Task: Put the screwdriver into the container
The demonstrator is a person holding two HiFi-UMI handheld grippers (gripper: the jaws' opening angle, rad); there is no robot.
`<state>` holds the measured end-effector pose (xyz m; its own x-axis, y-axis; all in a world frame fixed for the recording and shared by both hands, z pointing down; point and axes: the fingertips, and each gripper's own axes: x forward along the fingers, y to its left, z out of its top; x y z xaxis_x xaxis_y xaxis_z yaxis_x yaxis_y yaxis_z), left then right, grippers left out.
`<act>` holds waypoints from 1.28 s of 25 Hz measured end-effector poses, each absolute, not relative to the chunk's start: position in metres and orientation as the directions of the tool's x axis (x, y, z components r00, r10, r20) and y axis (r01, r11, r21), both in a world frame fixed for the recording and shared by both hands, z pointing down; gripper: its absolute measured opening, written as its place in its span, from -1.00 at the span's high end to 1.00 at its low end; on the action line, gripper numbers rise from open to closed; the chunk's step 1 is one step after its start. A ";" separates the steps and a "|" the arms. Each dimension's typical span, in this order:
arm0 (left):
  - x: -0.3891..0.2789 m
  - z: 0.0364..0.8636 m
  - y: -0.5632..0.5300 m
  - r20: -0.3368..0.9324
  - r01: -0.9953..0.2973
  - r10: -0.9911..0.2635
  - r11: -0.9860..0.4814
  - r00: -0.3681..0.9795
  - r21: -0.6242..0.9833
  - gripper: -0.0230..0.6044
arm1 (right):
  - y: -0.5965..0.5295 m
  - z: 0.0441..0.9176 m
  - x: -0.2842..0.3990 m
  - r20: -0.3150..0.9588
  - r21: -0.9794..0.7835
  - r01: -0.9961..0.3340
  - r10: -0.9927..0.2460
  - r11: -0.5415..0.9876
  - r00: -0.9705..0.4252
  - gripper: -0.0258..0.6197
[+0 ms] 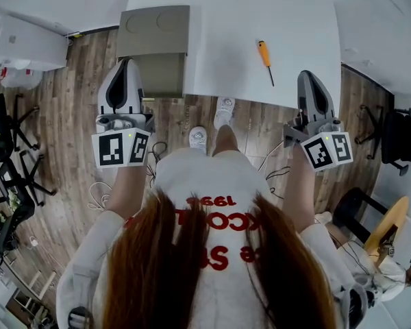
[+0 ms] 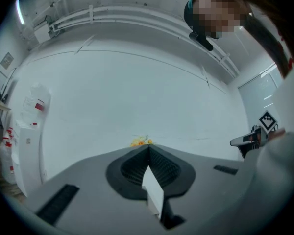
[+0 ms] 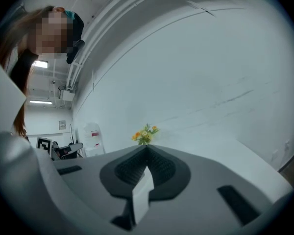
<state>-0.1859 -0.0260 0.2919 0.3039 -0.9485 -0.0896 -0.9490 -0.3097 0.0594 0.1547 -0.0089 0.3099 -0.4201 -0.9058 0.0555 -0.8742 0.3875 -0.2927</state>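
An orange-handled screwdriver [image 1: 265,57] lies on the white table [image 1: 294,19], right of the middle, with its dark shaft toward me. The grey-green container [image 1: 154,46] stands at the table's left end with its lid folded back. My left gripper [image 1: 126,64] hangs in the air in front of the container, short of the table's edge, shut and empty. My right gripper [image 1: 307,75] is held off the table's front right, below the screwdriver, also shut on nothing. Both gripper views look up at a white wall; the left gripper [image 2: 148,149] and right gripper [image 3: 147,149] each show closed jaws.
Black chairs [image 1: 7,149] stand on the wood floor at the left, with a white cabinet [image 1: 20,43] behind them. A wooden stool [image 1: 387,228] and another chair are at the right. A small bunch of flowers [image 3: 146,133] sits by the wall.
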 end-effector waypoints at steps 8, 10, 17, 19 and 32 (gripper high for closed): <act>-0.172 0.285 -0.063 -0.099 -0.959 -0.956 -0.280 0.275 0.044 0.91 | -0.067 0.305 0.156 0.029 -0.297 -0.844 -0.880 0.446 -0.475 0.91; -0.167 0.283 -0.074 -0.105 -0.962 -0.959 -0.270 0.264 0.043 0.91 | -0.082 0.302 0.159 0.023 -0.294 -0.837 -0.872 0.461 -0.488 0.91; -0.140 0.280 -0.114 -0.117 -0.969 -0.965 -0.242 0.235 0.042 0.91 | -0.132 0.294 0.179 -0.002 -0.299 -0.810 -0.849 0.505 -0.529 0.91; -0.132 0.280 -0.125 -0.118 -0.972 -0.967 -0.232 0.226 0.040 0.91 | -0.146 0.293 0.184 -0.011 -0.302 -0.800 -0.840 0.519 -0.542 0.91; -0.101 0.279 -0.172 -0.127 -0.983 -0.979 -0.170 0.160 0.066 0.91 | -0.206 0.301 0.205 -0.020 -0.326 -0.748 -0.795 0.578 -0.606 0.91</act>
<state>-0.1006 -0.1721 0.2786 0.1604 -0.9789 -0.1267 -0.9833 -0.1696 0.0659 0.2051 -0.2058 0.3010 -0.6059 -0.7953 -0.0201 -0.7480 0.5781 -0.3260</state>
